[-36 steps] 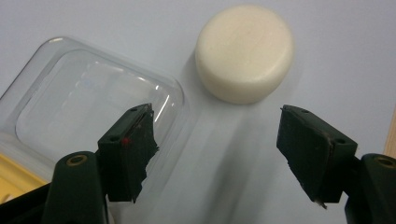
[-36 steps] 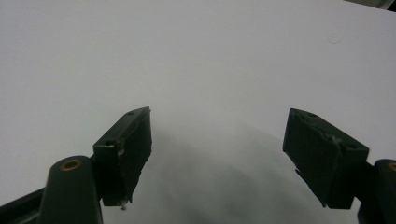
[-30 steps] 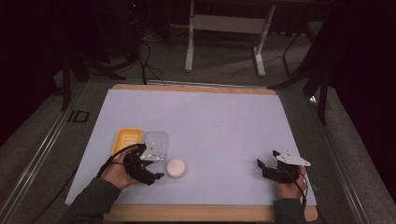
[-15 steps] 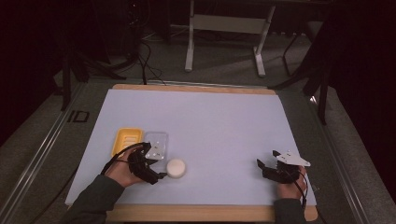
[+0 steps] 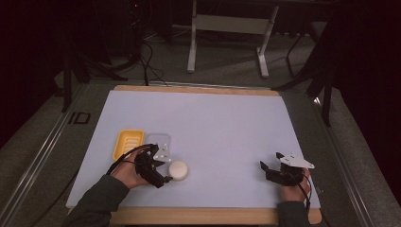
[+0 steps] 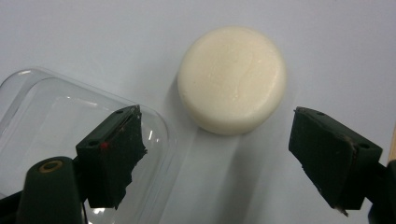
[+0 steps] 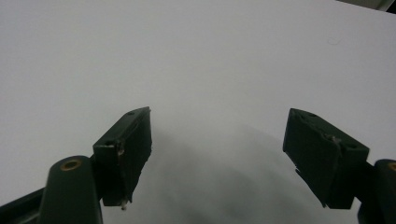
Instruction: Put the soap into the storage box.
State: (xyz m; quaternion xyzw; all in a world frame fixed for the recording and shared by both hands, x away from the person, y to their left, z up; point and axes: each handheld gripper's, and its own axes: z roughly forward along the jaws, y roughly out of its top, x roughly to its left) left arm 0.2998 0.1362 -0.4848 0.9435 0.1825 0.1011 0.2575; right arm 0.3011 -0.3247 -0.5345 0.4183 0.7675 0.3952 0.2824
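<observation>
**Soap puck lying between spread jaws at desk's near-left**

Soap (image 5: 178, 170), a round cream-white puck, sitting flat on the pale sheet (image 5: 213, 127) covering the desk (image 5: 198, 89), toward the near-left part. Lying just right of the left gripper (image 5: 163, 172) in the high view, apparently touching or nearly touching its tip; hard to tell which from above. Seen from the left gripper view, soap (image 6: 232, 78) resting just ahead of and between the two black jaws, neither jaw touching it. Left gripper (image 6: 217, 154) released, jaws standing wide apart, gripping nothing. Being held by the left hand (image 5: 126, 171), with a dark sleeve (image 5: 97, 203) entering from the bottom edge.

Sitting beside the soap: a clear plastic lid (image 6: 60, 135), rounded at the corners, passing under the left jaw in the left gripper view. Showing faintly in the high view as a transparent rectangle (image 5: 158, 141) right beside a yellow tray (image 5: 128, 144), both just beyond the left hand.

Resting well apart at the near-right of the sheet: right gripper (image 5: 265, 169), held by the right hand (image 5: 293, 182), grey plate on top. Right gripper (image 7: 217, 154) likewise released, jaws spread wide over bare sheet, holding nothing.

Standing beyond the desk: a grey metal frame (image 5: 227, 28) on a dim floor (image 5: 213, 61), with cables trailing.
</observation>
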